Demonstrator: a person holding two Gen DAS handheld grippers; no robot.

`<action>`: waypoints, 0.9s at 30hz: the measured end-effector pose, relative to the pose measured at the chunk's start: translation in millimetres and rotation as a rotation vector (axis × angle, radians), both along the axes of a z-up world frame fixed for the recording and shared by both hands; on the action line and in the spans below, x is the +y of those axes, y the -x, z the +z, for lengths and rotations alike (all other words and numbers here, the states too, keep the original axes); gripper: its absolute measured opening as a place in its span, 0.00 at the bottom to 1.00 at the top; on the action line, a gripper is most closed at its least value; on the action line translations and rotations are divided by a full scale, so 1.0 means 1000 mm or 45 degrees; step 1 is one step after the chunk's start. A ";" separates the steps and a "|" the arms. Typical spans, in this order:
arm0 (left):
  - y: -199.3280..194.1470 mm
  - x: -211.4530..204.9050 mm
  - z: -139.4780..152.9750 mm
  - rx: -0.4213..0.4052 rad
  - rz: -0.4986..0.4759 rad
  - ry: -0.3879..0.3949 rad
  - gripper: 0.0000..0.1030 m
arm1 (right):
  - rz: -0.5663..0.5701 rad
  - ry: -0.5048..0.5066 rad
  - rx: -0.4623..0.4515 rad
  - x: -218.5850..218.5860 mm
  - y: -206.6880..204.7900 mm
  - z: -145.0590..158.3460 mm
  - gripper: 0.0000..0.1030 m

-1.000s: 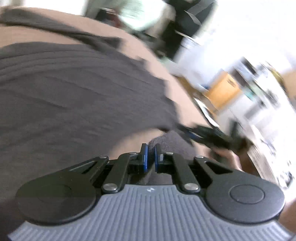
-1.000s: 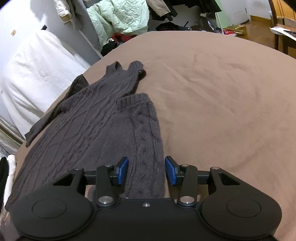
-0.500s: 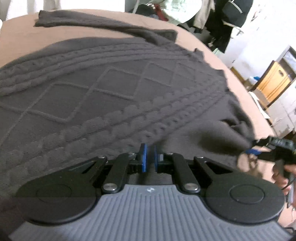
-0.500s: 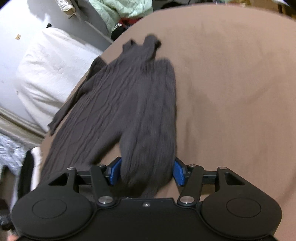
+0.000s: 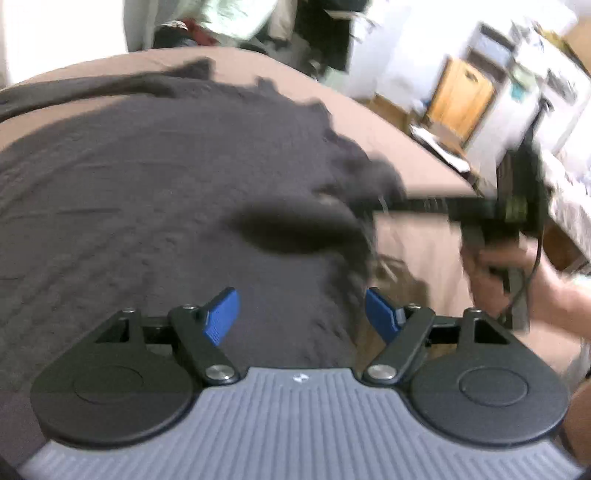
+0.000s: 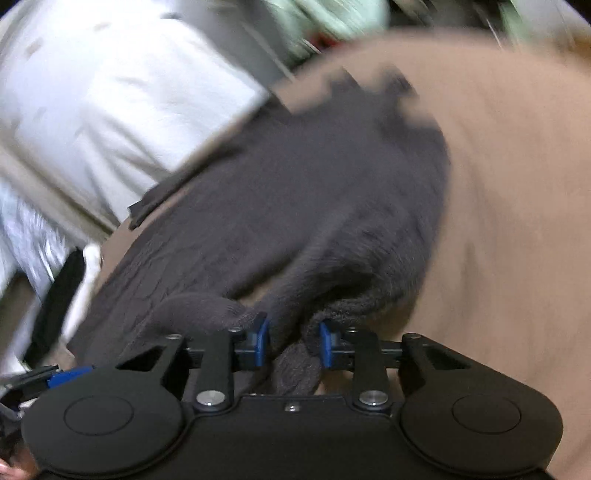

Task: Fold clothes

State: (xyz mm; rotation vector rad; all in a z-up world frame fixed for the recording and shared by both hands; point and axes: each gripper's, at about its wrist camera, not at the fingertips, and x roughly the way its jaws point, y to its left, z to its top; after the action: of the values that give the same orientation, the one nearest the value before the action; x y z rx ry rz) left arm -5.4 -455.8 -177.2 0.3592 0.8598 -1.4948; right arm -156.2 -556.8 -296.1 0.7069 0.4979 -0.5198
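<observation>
A dark grey cable-knit sweater [image 5: 155,192] lies spread on a brown bed cover [image 5: 417,236]. My left gripper [image 5: 301,312] is open just above the sweater's lower part, holding nothing. My right gripper [image 6: 293,341] is shut on the sweater's sleeve [image 6: 295,354], which bunches between its blue pads and lifts up from the cover. In the left wrist view the right gripper [image 5: 436,206] shows at the right, pulling the sleeve over the sweater's body. The sweater [image 6: 295,192] fills the middle of the right wrist view. Both views are blurred by motion.
A white duvet [image 6: 110,92] lies past the bed's left side. Clothes hang at the back [image 5: 236,18]. A wooden cabinet [image 5: 461,99] and cluttered furniture stand to the right of the bed. The brown cover [image 6: 517,184] spreads to the right of the sweater.
My left gripper has opened and let go of the sweater. My right gripper has shut on the sleeve and lifted it, carrying it toward the sweater's body.
</observation>
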 end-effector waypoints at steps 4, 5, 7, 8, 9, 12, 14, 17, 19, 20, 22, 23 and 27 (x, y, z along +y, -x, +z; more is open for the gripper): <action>0.028 -0.020 -0.017 -0.155 -0.058 -0.089 0.91 | 0.091 0.129 -0.021 0.007 -0.017 0.028 0.21; 0.031 -0.027 -0.025 -0.179 -0.048 -0.146 0.95 | 0.088 0.118 -0.033 0.005 -0.019 0.029 0.21; 0.034 -0.041 -0.042 -0.218 -0.025 -0.277 0.96 | 0.081 0.094 -0.054 0.000 -0.023 0.030 0.21; 0.035 -0.048 -0.051 -0.248 -0.013 -0.343 0.97 | 0.075 0.073 -0.064 -0.003 -0.023 0.029 0.21; 0.038 -0.051 -0.059 -0.292 -0.007 -0.380 0.98 | 0.067 0.048 -0.075 -0.006 -0.024 0.027 0.21; 0.046 -0.049 -0.065 -0.391 -0.009 -0.352 0.92 | 0.049 -0.033 -0.098 -0.016 -0.024 0.022 0.21; 0.043 -0.043 -0.056 -0.402 0.045 -0.300 0.57 | 0.043 -0.077 -0.091 -0.021 -0.027 0.019 0.23; 0.034 -0.033 -0.039 -0.404 0.155 -0.213 0.12 | 0.001 -0.131 -0.079 -0.031 -0.023 0.018 0.30; 0.028 -0.027 -0.028 -0.404 0.228 -0.155 0.12 | -0.059 -0.192 -0.087 -0.042 -0.015 0.015 0.34; 0.025 -0.023 -0.022 -0.405 0.264 -0.126 0.12 | -0.103 -0.231 -0.096 -0.047 -0.010 0.012 0.39; 0.016 -0.016 -0.012 -0.370 0.325 -0.078 0.12 | -0.196 -0.313 -0.117 -0.057 0.002 0.006 0.43; 0.011 -0.011 -0.007 -0.354 0.351 -0.056 0.12 | -0.225 -0.344 -0.135 -0.059 0.007 0.004 0.43; 0.008 0.000 0.006 -0.512 0.438 0.019 0.12 | -0.297 -0.359 -0.154 -0.062 0.020 0.002 0.51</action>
State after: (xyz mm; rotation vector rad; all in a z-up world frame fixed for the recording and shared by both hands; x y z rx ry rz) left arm -13.3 -455.3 -171.1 0.4571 0.5547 -1.0613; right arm -176.5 -618.3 -294.6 1.0688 0.3804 -0.6268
